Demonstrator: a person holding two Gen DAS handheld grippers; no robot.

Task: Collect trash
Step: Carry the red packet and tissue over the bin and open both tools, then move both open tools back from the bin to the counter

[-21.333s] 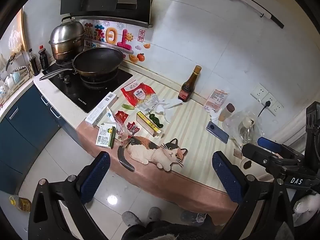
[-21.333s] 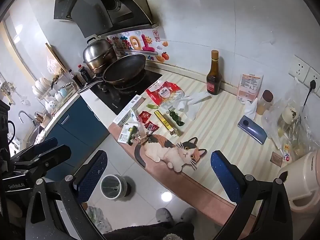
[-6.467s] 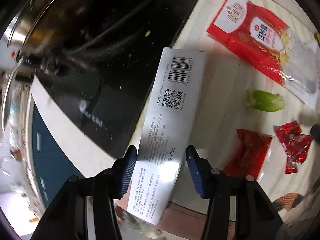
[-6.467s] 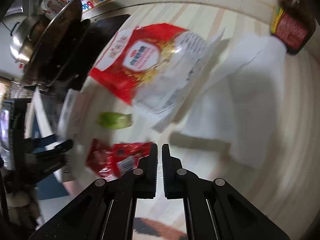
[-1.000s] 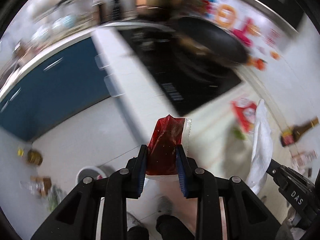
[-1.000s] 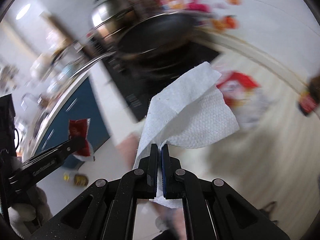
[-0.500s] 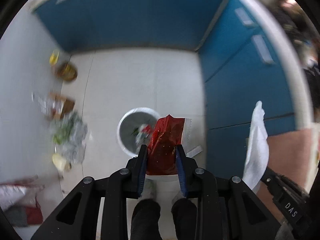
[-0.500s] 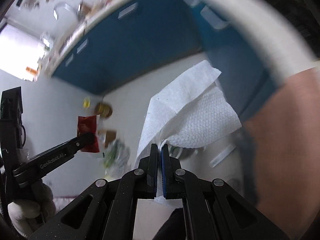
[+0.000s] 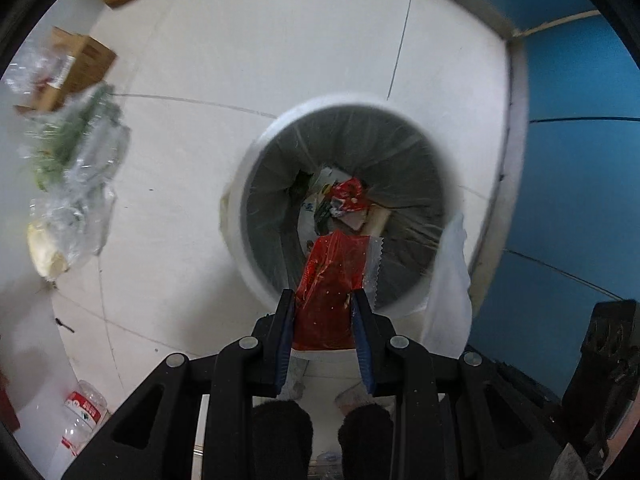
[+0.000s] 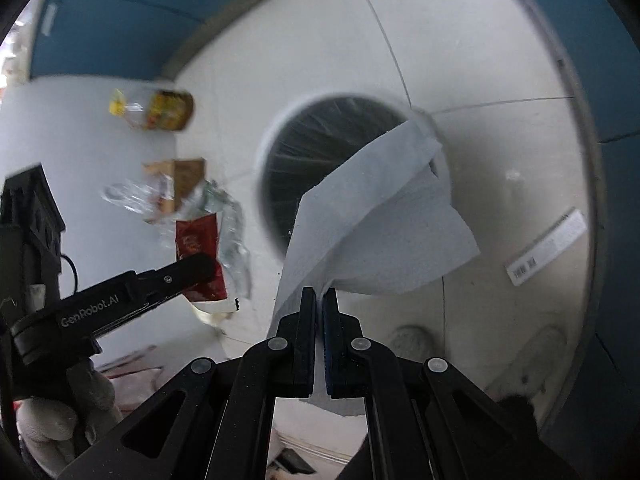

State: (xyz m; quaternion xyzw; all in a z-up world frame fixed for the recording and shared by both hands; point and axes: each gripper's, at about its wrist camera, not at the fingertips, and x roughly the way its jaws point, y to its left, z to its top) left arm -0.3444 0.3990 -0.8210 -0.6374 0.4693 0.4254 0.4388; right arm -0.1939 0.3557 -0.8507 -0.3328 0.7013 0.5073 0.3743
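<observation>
L gripper (image 9: pixel 323 300), black w/ blue pads, is clamped on the lower part of a crinkly red plastic snack wrapper (image 9: pixel 334 280), jaws only as wide as the wrapper; its top pokes out over the mouth of the round white trash bin w/ a clear liner (image 9: pixel 256 168). R gripper (image 10: pixel 319 294) is pinched nearly flat on a corner of a soft white paper towel sheet (image 10: pixel 372 232), which fans out in front of the bin opening. Both look very light & limp: wrapper slick, prob. slides out once freed; towel floppy, may drift or cling to a pad, so an edge pinch suits both. Inside bin: red wrappers, white scraps, some green bits at the bottom, lots of room. On the pale tiled floor (image 9: pixel 240 40) near the bin: a clear plastic bag w/ greens (image 9: pixel 76 160), a brown carton (image 9: pixel 68 68), a long white box (image 10: pixel 548 246).
</observation>
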